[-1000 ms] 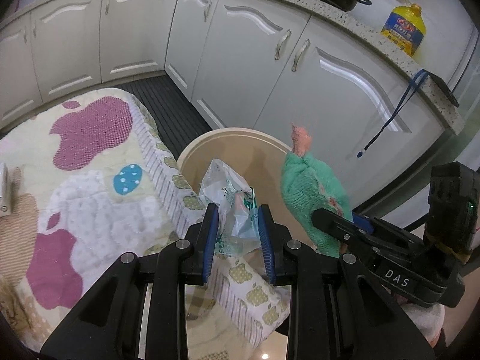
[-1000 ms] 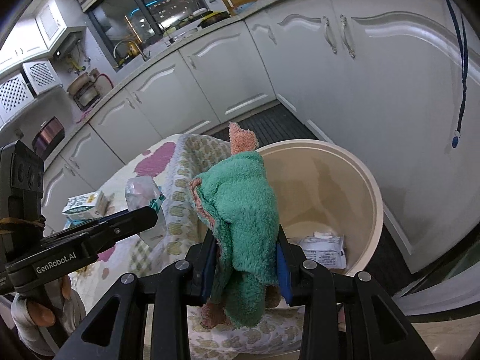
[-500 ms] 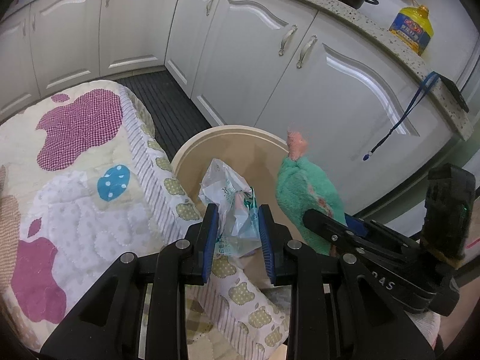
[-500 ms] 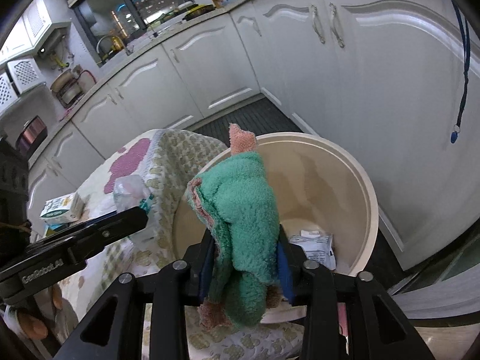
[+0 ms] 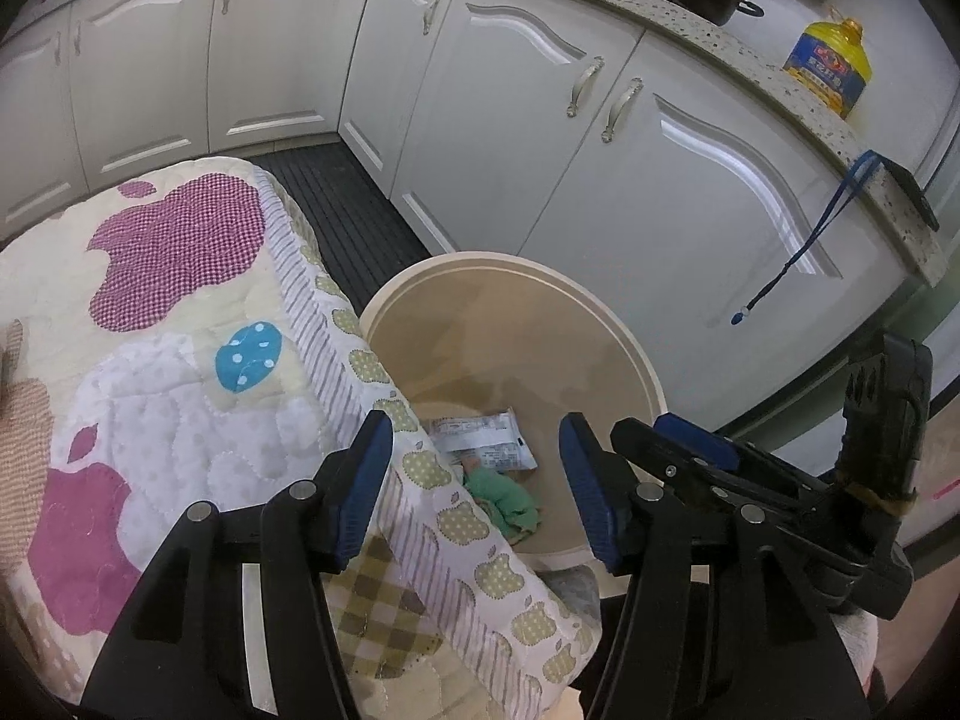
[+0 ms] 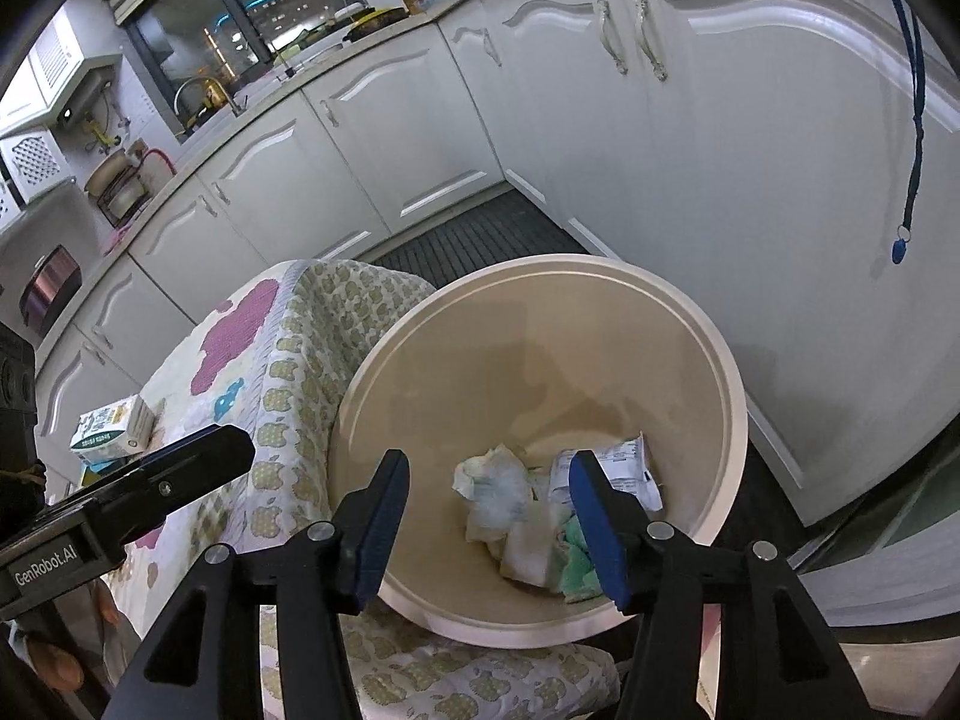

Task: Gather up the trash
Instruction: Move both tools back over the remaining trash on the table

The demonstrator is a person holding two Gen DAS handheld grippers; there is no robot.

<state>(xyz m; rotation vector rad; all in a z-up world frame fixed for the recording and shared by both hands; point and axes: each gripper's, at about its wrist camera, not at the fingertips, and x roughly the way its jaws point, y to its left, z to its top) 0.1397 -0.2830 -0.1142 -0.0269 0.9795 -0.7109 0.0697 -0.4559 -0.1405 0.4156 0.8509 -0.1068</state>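
A cream round bin (image 5: 510, 259) (image 6: 733, 396) stands beside the quilt-covered table. At its bottom lie a green cloth (image 5: 505, 499) (image 6: 577, 565), a crumpled clear plastic bag (image 6: 492, 498) and a white printed packet (image 5: 480, 443) (image 6: 621, 468). My left gripper (image 5: 477, 480) hangs over the bin's near edge, jaws opening, nothing between them. My right gripper (image 6: 489, 519) is above the bin's mouth, jaws also opening and empty. Each gripper shows in the other's view: the right gripper (image 5: 714, 456) on the right, the left gripper (image 6: 180, 468) on the left.
The patchwork quilt (image 5: 180, 312) covers the table left of the bin; a small green-and-white carton (image 6: 108, 426) sits on it. White cabinets (image 5: 540, 138) run behind. A blue lanyard (image 5: 804, 246) hangs from the counter, where an oil bottle (image 5: 831, 69) stands.
Both grippers have opened. The plastic bag has left the left gripper and the green cloth the right one; both now lie in the bin.
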